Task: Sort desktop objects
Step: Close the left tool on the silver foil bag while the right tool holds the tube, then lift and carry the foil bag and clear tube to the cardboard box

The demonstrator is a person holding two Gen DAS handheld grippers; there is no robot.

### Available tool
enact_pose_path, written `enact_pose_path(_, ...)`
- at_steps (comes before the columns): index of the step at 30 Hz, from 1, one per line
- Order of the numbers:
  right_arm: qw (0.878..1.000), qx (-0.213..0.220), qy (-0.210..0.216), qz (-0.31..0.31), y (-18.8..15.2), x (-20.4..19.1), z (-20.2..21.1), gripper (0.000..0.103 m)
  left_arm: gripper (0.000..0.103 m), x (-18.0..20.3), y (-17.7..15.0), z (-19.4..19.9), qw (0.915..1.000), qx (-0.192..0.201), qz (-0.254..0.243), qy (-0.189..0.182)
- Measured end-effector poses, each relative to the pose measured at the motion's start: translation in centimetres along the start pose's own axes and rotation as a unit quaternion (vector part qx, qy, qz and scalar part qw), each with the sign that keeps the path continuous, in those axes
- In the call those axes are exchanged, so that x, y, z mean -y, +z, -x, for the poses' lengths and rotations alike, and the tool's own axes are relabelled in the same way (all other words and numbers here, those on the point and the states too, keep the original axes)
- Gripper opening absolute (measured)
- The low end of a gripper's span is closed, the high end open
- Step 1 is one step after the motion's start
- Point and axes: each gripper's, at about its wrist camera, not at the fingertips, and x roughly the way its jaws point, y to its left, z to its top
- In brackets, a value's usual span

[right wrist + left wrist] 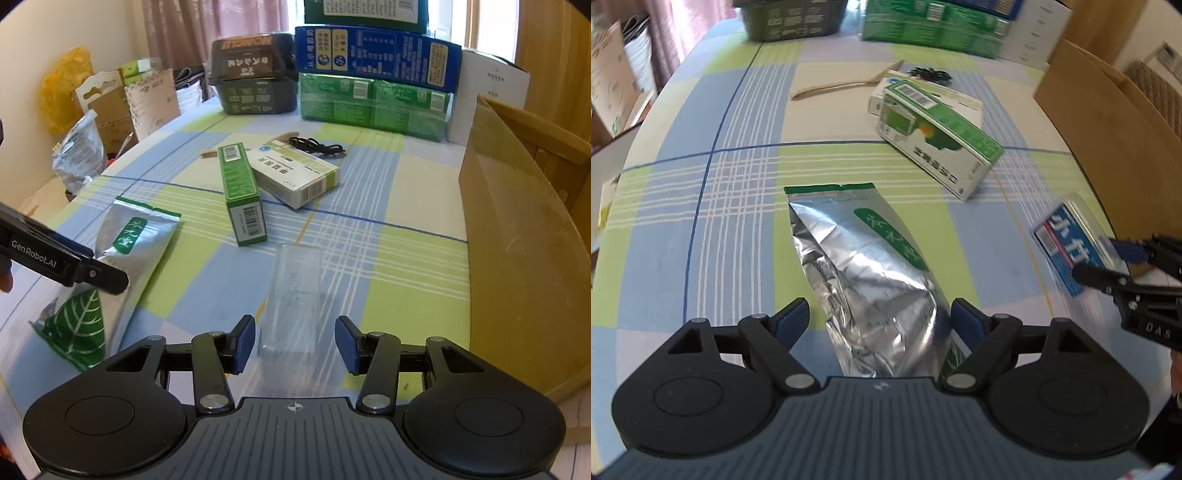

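Foil tea pouch (864, 273): I see it flat on the checked cloth, between my left gripper's (879, 321) spread, empty pads
Clear plastic case (293, 295): between my right gripper's (295, 343) parted pads; ungrasped
Progress: barely begun; green carton (240, 192), medicine box (295, 173), cable (317, 146) unsorted

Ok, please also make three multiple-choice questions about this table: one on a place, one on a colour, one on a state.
1. Where does the black cable lie? A on a plate; B just beyond the white box; C inside a cup.
2. What colour is the foil pouch label? A red; B yellow; C green.
3. The left gripper is: A open around the pouch; B shut on it; C shut, empty.
Answers: B, the cable lies behind the box; C, a green oval shows; A, its fingers stand apart beside the pouch.
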Motion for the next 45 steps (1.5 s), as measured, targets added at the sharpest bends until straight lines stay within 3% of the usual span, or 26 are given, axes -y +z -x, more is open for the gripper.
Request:
enact_pose_path(8,1.0,0.0,-0.001,0.01,0.0,-0.2,-0.4,0.045,0.079,0.3,0.7,-1.8,0.9998,-0.01,0.017,0.01)
enact_pose_path(11,1.0,0.001,0.001,0.012,0.1,-0.2,-0.5,0.045,0.074,1.3,0.6,-2.0,0.9995,-0.012,-0.015,0.024)
enact_pose_path(13,1.0,0.001,0.001,0.014,0.0,-0.3,-0.5,0.045,0.065,2.1,0.6,-2.0,0.9987,-0.008,-0.046,0.02)
enact_pose_path(16,1.0,0.001,0.001,0.013,0.0,-0.3,-0.5,0.045,0.064,2.6,0.4,-1.9,0.9974,-0.01,-0.072,-0.001)
enact_pose_path(24,1.0,-0.002,-0.004,0.017,0.4,-0.3,-1.3,0.045,0.078,2.4,0.6,-2.5,0.9982,-0.017,-0.054,0.018)
enact_pose_path(33,1.0,-0.024,-0.006,0.013,0.3,0.0,-2.2,0.044,0.08,3.1,0.8,-3.2,0.9965,-0.016,-0.07,0.042)
enact_pose_path(35,0.999,-0.029,-0.007,0.015,0.2,-0.2,-2.4,0.043,0.077,3.2,0.9,-3.3,0.9966,-0.014,-0.071,0.041)
enact_pose_path(38,0.999,-0.029,-0.012,0.025,0.2,-0.5,-2.6,0.03,0.064,3.3,1.1,-3.1,0.9965,-0.009,-0.074,0.036)
enact_pose_path(45,1.0,-0.016,-0.017,0.017,0.5,-0.4,-2.1,0.029,0.049,3.5,0.9,-2.2,0.9966,0.0,-0.08,0.018)
